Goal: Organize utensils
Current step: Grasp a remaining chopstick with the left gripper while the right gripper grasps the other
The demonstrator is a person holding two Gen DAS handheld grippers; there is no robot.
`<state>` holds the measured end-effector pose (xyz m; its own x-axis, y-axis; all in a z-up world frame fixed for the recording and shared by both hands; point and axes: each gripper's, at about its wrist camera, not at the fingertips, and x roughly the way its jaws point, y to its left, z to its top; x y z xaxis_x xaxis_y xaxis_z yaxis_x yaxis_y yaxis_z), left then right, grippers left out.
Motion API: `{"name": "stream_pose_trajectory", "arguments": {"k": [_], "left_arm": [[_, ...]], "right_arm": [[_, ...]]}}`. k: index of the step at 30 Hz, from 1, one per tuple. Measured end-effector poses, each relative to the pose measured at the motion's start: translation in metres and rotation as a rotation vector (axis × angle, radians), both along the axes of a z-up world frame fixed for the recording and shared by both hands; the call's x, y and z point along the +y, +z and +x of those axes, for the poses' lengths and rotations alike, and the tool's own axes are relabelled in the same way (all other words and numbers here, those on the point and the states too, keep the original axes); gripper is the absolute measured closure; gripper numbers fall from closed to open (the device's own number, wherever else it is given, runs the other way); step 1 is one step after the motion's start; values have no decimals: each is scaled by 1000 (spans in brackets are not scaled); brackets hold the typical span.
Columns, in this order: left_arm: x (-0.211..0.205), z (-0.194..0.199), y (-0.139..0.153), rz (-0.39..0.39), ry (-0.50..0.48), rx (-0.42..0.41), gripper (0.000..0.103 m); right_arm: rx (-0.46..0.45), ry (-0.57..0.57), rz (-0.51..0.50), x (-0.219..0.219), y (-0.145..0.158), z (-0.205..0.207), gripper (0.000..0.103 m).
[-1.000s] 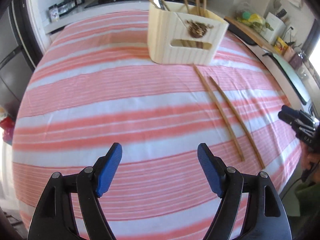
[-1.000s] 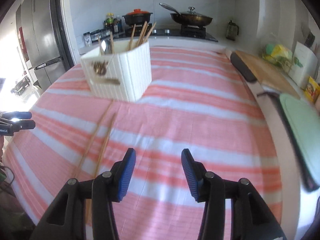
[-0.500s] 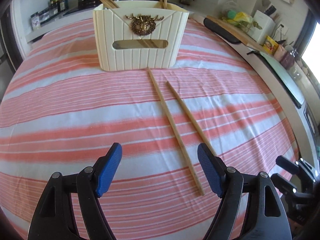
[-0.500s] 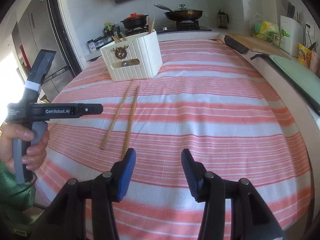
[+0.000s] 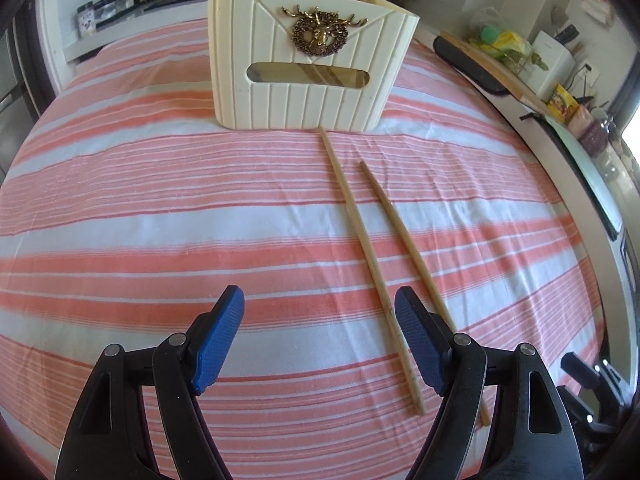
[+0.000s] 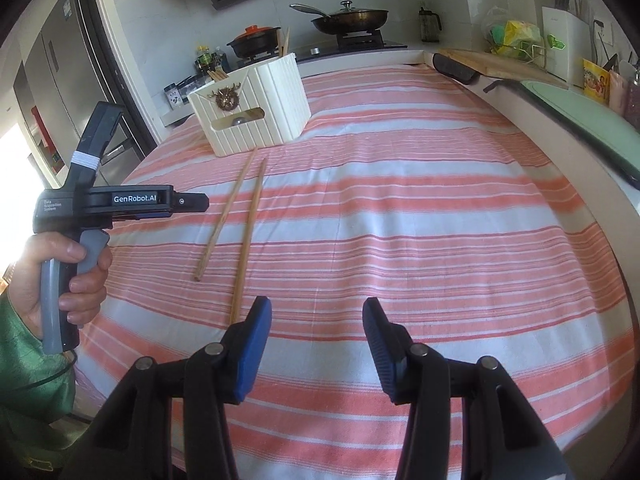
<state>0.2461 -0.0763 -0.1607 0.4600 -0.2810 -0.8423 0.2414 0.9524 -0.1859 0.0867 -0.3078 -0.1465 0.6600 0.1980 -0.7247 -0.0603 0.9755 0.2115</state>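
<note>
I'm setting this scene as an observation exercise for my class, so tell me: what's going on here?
A person holds tongs in each hand over a table with a striped cloth. Two chopsticks lie loose on the cloth in front of a white utensil holder that already has sticks in it. The left tongs and right tongs are both open and empty, hovering near the chopsticks' near ends. Nothing is picked up yet.

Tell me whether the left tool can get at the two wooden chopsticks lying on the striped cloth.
Probably yes: the left tool is open and empty, the two wooden chopsticks lie bare just ahead, nothing between.
</note>
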Motion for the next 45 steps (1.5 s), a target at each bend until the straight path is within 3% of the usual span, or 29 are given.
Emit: {"name": "stream_pose_trajectory", "arguments": {"k": [8, 15, 18, 20, 22, 28, 34, 36, 38, 39, 45], "left_arm": [[-8, 1, 4, 2, -35, -19, 24], [-34, 14, -14, 152, -49, -58, 25], [-42, 11, -17, 187, -72, -106, 47], [-44, 9, -17, 187, -98, -124, 93], [-41, 9, -16, 172, -87, -116, 97], [-11, -15, -11, 150, 4, -113, 98], [35, -61, -15, 93, 81, -49, 97], [44, -69, -15, 74, 91, -49, 92], [50, -71, -15, 45, 83, -51, 67], [51, -72, -15, 42, 85, -57, 63], [50, -77, -16, 93, 62, -73, 63]], "right_arm": [[5, 0, 10, 1, 0, -1, 55], [-12, 17, 2, 11, 6, 2, 55], [-10, 17, -15, 12, 6, 0, 55], [-5, 12, -22, 11, 5, -1, 55], [1, 6, -20, 9, 4, -2, 55], [6, 2, -24, 12, 4, -2, 55], [29, 42, -62, 24, 5, 7, 55], [39, 73, -79, 35, 8, 19, 55], [61, 117, -98, 49, 8, 37, 55], [71, 139, -112, 58, 6, 48, 55], [149, 209, -206, 98, -23, 91, 55]]}}
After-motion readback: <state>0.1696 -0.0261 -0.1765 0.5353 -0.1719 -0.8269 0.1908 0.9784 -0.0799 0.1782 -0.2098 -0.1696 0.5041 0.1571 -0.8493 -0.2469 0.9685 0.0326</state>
